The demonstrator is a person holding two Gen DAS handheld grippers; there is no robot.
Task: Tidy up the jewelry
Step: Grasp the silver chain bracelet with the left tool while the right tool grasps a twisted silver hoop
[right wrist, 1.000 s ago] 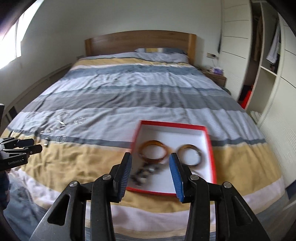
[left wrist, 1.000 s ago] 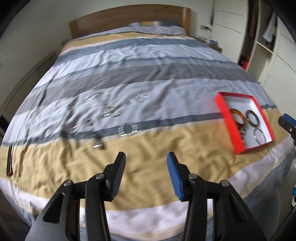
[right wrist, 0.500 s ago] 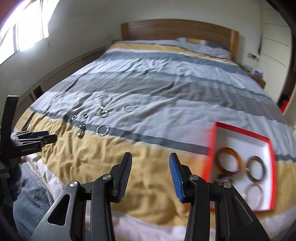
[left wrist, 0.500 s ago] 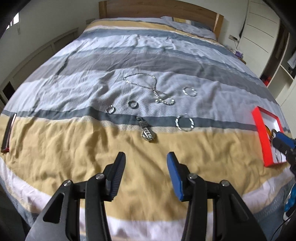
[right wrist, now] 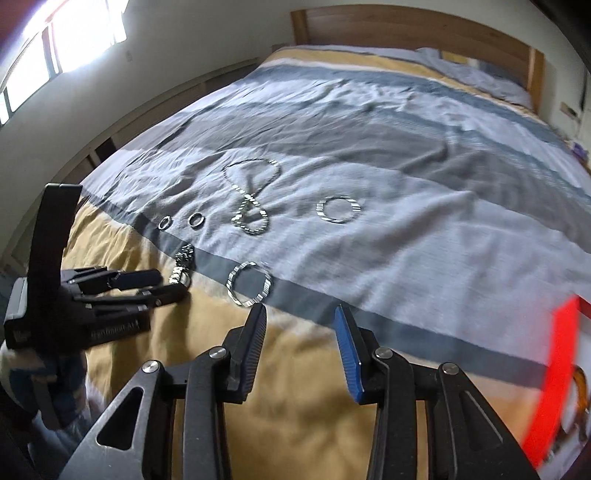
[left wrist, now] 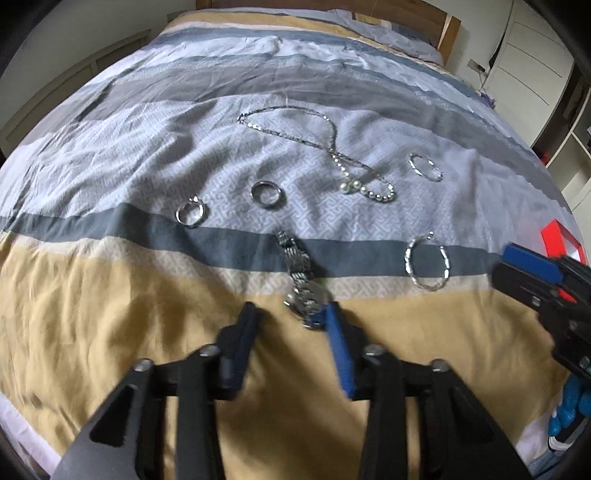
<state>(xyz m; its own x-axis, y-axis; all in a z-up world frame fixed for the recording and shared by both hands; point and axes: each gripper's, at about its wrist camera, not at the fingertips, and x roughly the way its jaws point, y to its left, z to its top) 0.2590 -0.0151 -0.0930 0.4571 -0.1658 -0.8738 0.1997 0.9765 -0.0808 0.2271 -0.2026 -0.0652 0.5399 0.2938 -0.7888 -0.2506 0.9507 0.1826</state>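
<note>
Across the middle of both wrist views the jewelry lies spread on the striped bedspread [left wrist: 110, 325]: a metal watch [left wrist: 301, 280] stretches over the dark grey stripe into the tan band at the centre of the left wrist frame, with its lower end just beside the tip of the blue finger of the left gripper [left wrist: 290, 332]. That gripper's two fingers stand spread with nothing between them. Right of the watch rests a twisted silver bangle [left wrist: 426, 264], which in the right wrist view sits just above the parted, empty fingers of the right gripper [right wrist: 300, 328]. Higher in the left frame two small rings lie side by side, the left ring [left wrist: 191, 213] on the edge of the dark stripe and the other ring [left wrist: 266, 193] up and to its right. Further up, a long silver necklace [left wrist: 325, 147] loops across the pale grey fabric, ending in a beaded curl, and a thin silver bracelet [left wrist: 425, 167] lies to its right. At the right edge of both frames shows a red box [right wrist: 557, 369], blurred, with an amber bangle [right wrist: 583, 391] partly visible inside. A wooden headboard [right wrist: 406, 26] closes the top.
</note>
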